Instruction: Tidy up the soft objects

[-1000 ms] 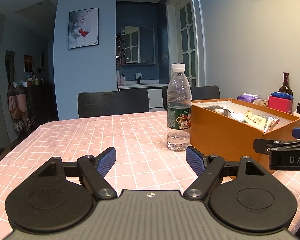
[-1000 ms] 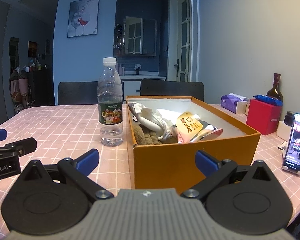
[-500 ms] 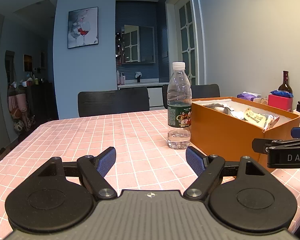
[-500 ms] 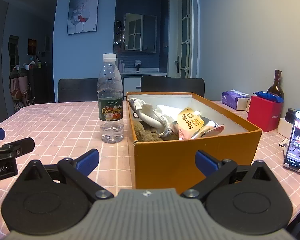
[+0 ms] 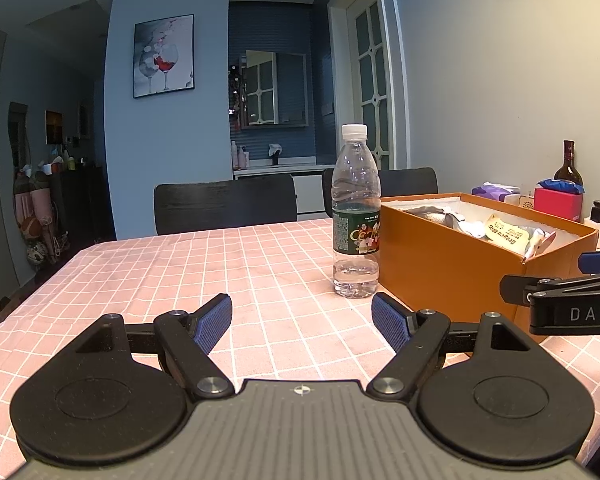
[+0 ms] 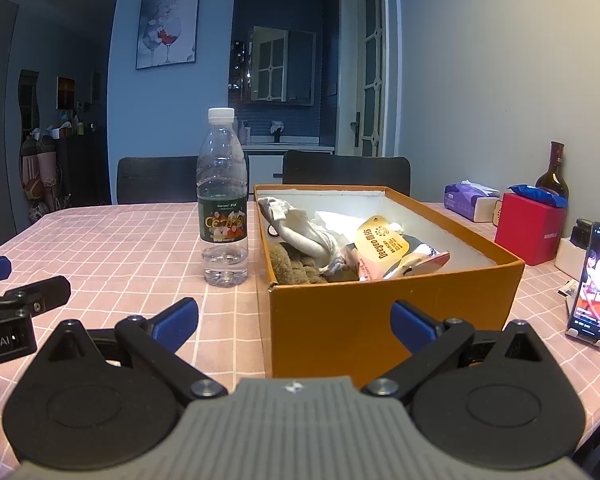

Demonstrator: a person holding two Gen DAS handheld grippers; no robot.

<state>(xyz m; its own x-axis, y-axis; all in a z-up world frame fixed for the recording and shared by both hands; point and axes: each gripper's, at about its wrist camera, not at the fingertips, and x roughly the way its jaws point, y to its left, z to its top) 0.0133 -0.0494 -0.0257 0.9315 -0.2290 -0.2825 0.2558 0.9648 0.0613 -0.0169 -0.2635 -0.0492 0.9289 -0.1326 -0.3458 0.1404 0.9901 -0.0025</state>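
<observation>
An orange cardboard box point(image 6: 380, 312) point(image 5: 440, 272) stands on the pink checked tablecloth point(image 5: 220, 264). Inside lie a white cloth point(image 6: 304, 232), a brown fuzzy item point(image 6: 296, 268), and a pouch with a yellow label point(image 6: 384, 244). My right gripper point(image 6: 296, 324) is open and empty, just in front of the box's near wall. My left gripper point(image 5: 302, 320) is open and empty, low over the cloth, left of the box. The right gripper's finger shows in the left wrist view point(image 5: 560, 300).
A plastic water bottle point(image 6: 222, 200) point(image 5: 356, 216) stands just left of the box. A phone on a stand point(image 6: 594, 280), a red box point(image 6: 530, 228), a tissue pack point(image 6: 470, 200) and a dark glass bottle point(image 6: 554, 172) sit at the right. Black chairs point(image 5: 224, 204) stand behind the table.
Both views have sunk slightly, so the box and bottle sit a little higher in frame. The jaws stay open and nothing was picked up.
</observation>
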